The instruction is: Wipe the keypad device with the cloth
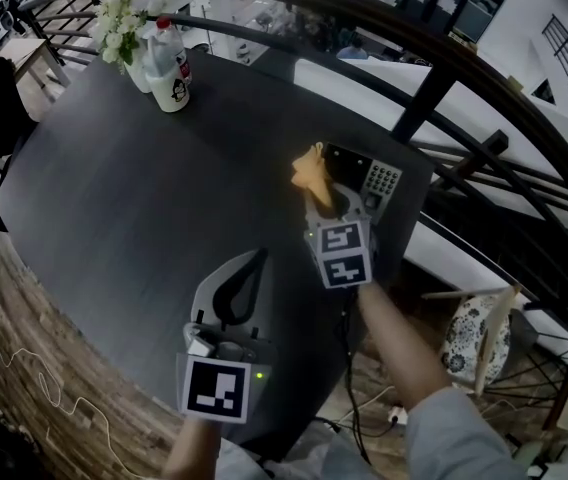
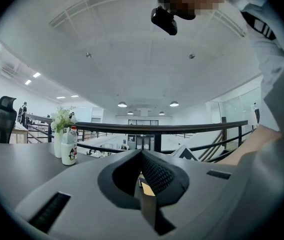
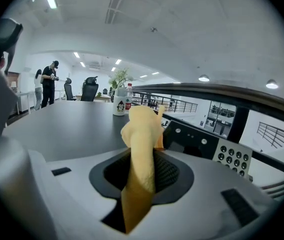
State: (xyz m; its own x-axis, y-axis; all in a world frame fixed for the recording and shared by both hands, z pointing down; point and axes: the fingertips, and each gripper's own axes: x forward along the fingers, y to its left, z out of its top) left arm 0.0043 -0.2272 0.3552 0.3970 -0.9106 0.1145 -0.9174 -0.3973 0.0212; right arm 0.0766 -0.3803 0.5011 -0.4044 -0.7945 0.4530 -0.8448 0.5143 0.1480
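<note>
**Right tongs** (image 3: 142, 176): closed on the yellow cloth (image 3: 141, 144). A fold is pinched between the jaws and the free end stands up ahead of the tips.

**Left tongs** (image 2: 143, 176): jaws together, nothing held. They sit low over the near side of the tabletop (image 1: 134, 188), well apart from the work.

**Step in hand (judged):** bringing the cloth to the device for wiping.
- Tilt the tongs so the loose end lies flat on the face.
- Draw it across the keys with light, even pressure.
- Only the cloth should touch, not the jaw tips.
- The device sits near the tabletop's edge, so a hard push could slide it; the idle tongs could brace it.

**Keypad device** (image 3: 207, 144): lies on the tabletop's far right corner, by the railing. It is just ahead and to the right of the right tongs, with the cloth's tip over its left end. Contact cannot be told.

**Other:** a bottle (image 1: 171, 68) and flowers (image 1: 124, 13) at the far left.
</note>
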